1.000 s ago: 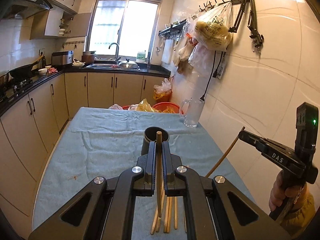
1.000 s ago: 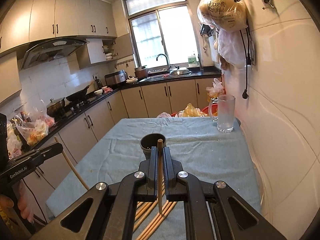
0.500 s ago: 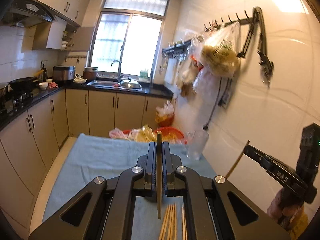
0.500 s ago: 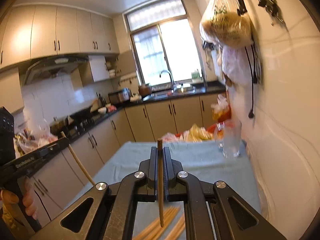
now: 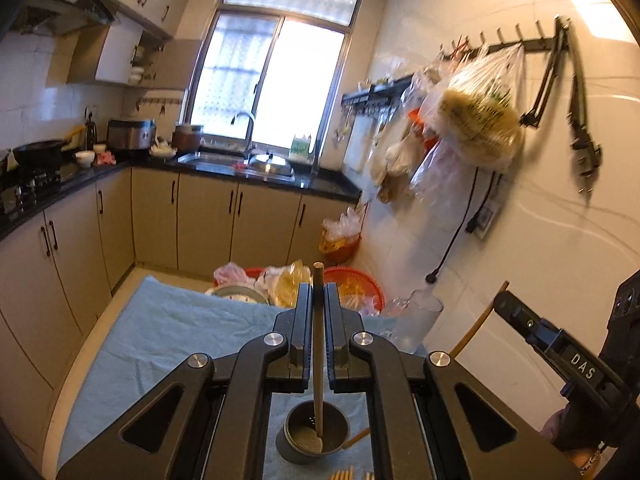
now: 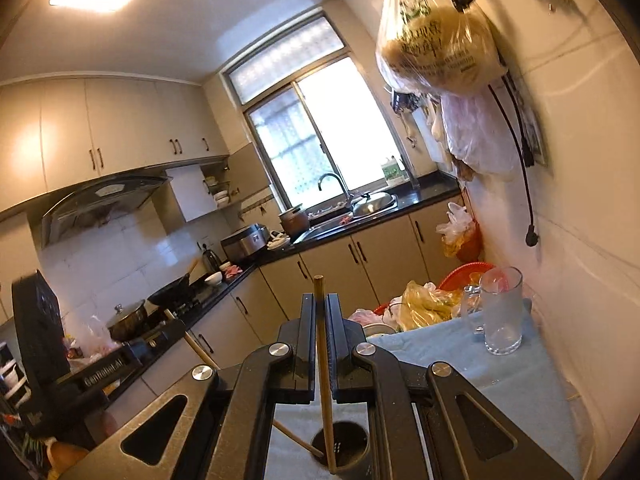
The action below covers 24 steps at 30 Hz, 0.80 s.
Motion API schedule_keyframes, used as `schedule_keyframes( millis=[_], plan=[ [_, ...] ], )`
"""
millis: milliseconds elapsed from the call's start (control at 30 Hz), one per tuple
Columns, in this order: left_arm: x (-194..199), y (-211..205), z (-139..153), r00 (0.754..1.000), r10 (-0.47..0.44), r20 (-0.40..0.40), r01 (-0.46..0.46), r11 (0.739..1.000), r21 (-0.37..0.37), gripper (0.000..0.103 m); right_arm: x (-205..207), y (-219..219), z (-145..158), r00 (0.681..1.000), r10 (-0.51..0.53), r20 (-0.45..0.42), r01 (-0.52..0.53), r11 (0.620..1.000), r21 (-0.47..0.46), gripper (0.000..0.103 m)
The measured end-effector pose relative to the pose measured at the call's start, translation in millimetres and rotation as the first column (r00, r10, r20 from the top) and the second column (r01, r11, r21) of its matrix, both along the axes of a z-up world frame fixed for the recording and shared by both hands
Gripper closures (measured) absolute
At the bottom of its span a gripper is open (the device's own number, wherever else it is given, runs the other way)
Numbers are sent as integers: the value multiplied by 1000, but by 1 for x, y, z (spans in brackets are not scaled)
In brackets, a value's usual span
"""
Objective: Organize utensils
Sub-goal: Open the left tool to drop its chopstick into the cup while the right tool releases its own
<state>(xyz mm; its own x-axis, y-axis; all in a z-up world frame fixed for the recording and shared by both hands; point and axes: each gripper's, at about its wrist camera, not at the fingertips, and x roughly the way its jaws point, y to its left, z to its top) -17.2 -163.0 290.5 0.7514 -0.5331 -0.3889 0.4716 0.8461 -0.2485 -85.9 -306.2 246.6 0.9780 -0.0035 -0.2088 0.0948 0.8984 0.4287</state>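
Note:
A dark round holder cup (image 5: 316, 436) (image 6: 344, 450) stands on the blue-clothed table (image 5: 160, 332) (image 6: 500, 380), right below both grippers. My left gripper (image 5: 318, 292) is shut on an upright wooden chopstick (image 5: 318, 340) whose lower end sits in the cup's mouth. My right gripper (image 6: 319, 304) is shut on a second chopstick (image 6: 322, 360), and its lower end hangs over the cup's mouth. Each gripper shows in the other's view, the right (image 5: 504, 304) and the left (image 6: 176, 326), with its slanting stick. Several loose chopsticks (image 5: 344, 474) lie nearer on the cloth.
A glass mug (image 5: 416, 320) (image 6: 500, 316) stands at the table's far right by the tiled wall. Red baskets with plastic bags (image 5: 352, 280) sit beyond the far edge. Bags hang from wall hooks (image 5: 480, 120). Cabinets and a stove counter (image 6: 168, 300) run along the left.
Both grippers have moved forward and up over the table with their chopsticks. The cup, earlier ahead of them, is now beneath them; the loose chopsticks have dropped nearly out of view.

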Motion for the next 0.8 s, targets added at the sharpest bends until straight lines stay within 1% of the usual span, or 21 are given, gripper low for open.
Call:
schedule_keyframes(
  millis=[67,167,233,300,433,467,500,533,567,600,667,800],
  plan=[
    [13,-5,-18,999,8,-36,-8,1000,16,98,13,-4,-11,1000,-6,-29,6,1000,2,98],
    [30,-9,-45,996,17,-91,-14,999,38,98,33,-8,-34,995,-2,-99,2,1000,7,98],
    [38,-10,-58,992,21,-126,-15,999,46,98,44,-9,-53,988,4,-154,-3,1000,10,98],
    [43,-8,-71,987,19,-160,-11,999,46,98,52,-12,-69,982,10,-190,-6,1000,19,98],
    [44,-5,-75,986,25,-164,-18,999,44,96,60,-18,-86,973,17,-229,-5,999,50,97],
    [42,-4,-74,986,24,-164,-17,999,42,91,59,-19,-88,973,14,-229,-2,999,54,97],
    [40,-1,-73,987,25,-162,-19,999,36,82,60,-20,-88,972,16,-233,-2,998,61,96],
    [36,2,-71,987,27,-157,-23,999,30,76,59,-20,-88,971,18,-237,-3,998,63,94],
    [31,6,-68,988,32,-148,-29,999,23,67,57,-21,-86,971,15,-238,0,998,61,86],
    [27,11,-65,990,36,-140,-34,999,17,63,54,-21,-84,972,8,-235,5,998,57,74],
    [13,22,-59,992,42,-116,-41,999,11,60,45,-22,-80,974,-2,-225,14,999,53,63],
    [-16,48,-54,993,55,-102,-55,998,11,55,21,-21,-72,974,-9,-228,17,999,34,63]
  ],
)
